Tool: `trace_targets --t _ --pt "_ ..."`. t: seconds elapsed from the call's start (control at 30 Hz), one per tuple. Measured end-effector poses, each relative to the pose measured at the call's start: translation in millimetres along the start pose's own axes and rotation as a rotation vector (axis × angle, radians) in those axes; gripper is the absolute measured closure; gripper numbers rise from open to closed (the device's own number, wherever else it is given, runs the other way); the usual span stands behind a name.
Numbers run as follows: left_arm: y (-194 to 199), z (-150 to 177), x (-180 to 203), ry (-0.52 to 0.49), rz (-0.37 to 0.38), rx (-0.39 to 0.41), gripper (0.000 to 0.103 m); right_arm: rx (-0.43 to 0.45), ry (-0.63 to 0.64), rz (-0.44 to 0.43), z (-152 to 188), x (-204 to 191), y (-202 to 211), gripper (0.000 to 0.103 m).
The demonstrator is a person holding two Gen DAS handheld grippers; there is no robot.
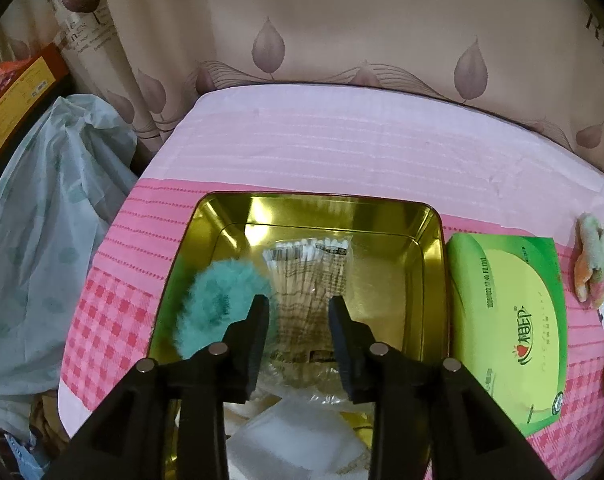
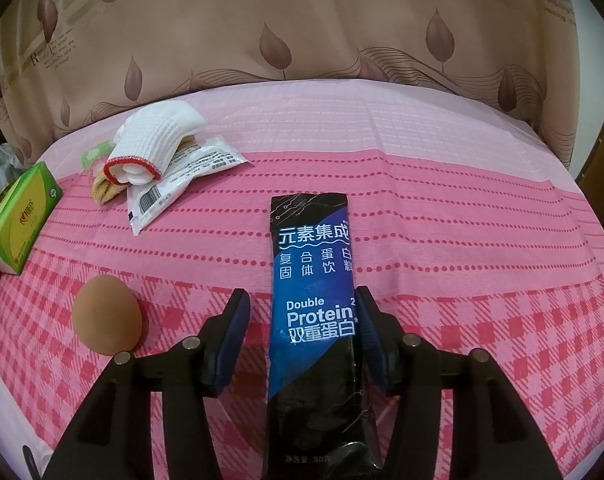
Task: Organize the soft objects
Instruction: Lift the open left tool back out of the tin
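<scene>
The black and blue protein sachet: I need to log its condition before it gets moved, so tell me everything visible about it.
The protein sachet is a long, narrow, glossy foil-like packet, black at both ends with a blue printed middle bearing white Chinese text and "Double Protein". It looks sealed and fairly flat. It lies lengthwise on the pink checked tablecloth, between the fingers of the open right tool, close against the right-side finger; contact cannot be confirmed.
</scene>
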State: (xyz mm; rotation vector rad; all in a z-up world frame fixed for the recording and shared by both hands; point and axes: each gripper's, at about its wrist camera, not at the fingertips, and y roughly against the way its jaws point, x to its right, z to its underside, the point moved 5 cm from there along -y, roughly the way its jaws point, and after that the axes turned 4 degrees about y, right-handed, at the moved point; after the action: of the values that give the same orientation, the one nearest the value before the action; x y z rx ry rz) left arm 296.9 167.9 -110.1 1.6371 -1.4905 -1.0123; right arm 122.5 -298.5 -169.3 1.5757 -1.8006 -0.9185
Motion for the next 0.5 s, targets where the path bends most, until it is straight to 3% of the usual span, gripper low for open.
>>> trace_targets --t 0.23,0.33,0.5 --pt "25.7 8.5 -4.9 -0.003 0.008 0.035 0.069 -0.002 0.007 -0.003 -0.3 -1.1 0.0 0.049" --pt "43.9 20.5 -7.4 -0.013 -0.001 0.068 0.063 -0.006 0.019 0.001 -0.1 -3.3 0.0 0.046" --pt "70.4 45.3 -12.3 -0.025 -0.005 0.127 0.062 -0.006 0.022 0.004 0.3 -3.8 0.2 0.046"
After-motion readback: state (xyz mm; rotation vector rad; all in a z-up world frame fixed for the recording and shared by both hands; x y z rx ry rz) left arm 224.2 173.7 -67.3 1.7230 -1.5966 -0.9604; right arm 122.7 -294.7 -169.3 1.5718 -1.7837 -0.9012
